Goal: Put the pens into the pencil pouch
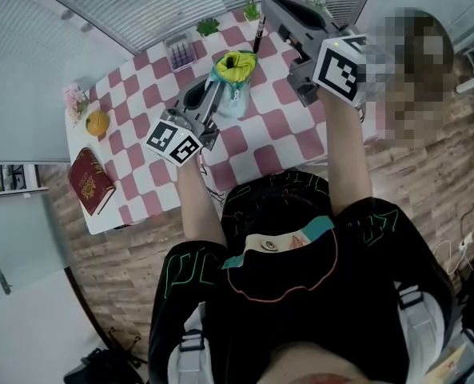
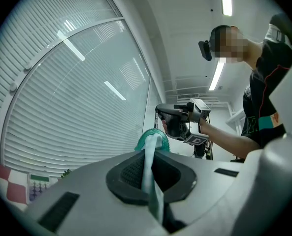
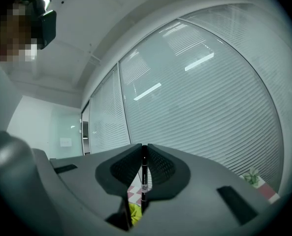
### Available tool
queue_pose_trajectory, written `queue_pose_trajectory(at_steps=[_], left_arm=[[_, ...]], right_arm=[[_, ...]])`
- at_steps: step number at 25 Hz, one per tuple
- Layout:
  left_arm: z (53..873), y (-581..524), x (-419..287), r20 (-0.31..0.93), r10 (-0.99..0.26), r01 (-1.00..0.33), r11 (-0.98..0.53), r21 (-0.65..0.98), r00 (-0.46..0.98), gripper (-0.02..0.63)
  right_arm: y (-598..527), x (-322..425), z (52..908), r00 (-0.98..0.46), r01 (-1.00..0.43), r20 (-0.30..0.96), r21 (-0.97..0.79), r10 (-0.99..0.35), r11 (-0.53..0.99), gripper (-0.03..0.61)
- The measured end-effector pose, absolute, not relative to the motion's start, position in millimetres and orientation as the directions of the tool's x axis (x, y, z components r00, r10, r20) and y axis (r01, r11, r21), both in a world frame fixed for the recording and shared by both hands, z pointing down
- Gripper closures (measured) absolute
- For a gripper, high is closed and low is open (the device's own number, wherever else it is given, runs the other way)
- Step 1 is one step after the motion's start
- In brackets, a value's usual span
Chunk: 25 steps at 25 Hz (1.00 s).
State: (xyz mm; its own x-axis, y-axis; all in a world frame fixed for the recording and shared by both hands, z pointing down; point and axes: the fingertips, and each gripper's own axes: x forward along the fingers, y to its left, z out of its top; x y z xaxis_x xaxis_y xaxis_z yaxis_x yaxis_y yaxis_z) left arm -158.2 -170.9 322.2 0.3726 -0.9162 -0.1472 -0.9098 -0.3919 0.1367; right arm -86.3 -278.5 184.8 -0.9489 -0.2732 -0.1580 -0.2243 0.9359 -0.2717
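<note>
left gripper (image 2: 149, 163) fingers clamp pencil pouch (image 1: 233, 94) rim | right gripper (image 3: 144, 154) fingers pinch black pen (image 1: 258, 36) over pouch, not inserted | pouch contents unclear, possibly none

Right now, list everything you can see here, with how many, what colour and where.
table: one, pink-and-white checked, centre
pencil pouch: one, teal with yellow inside, mid-table
pen: one, black, in right claw
container: one, purple items inside, far side of table
plants: two, green, far edge
flowers: one bunch, pink, left edge
round object: one, orange, beside flowers
book: one, dark red, near-left corner
left claw: one, grey, shut on pencil pouch
right claw: one, grey, shut on pen
</note>
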Motion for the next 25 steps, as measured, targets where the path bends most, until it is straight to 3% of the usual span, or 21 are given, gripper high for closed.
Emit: queue_pose_trajectory(at_steps=[25], left_arm=[[315.4,-186.2,-150.9,-0.137,-0.916,-0.916,-0.39,0.095,0.376,0.614]], right_arm=[[-257.5,-123.2,199.5,-0.981,-0.109,-0.126,-0.279,-0.149,0.954,0.54]])
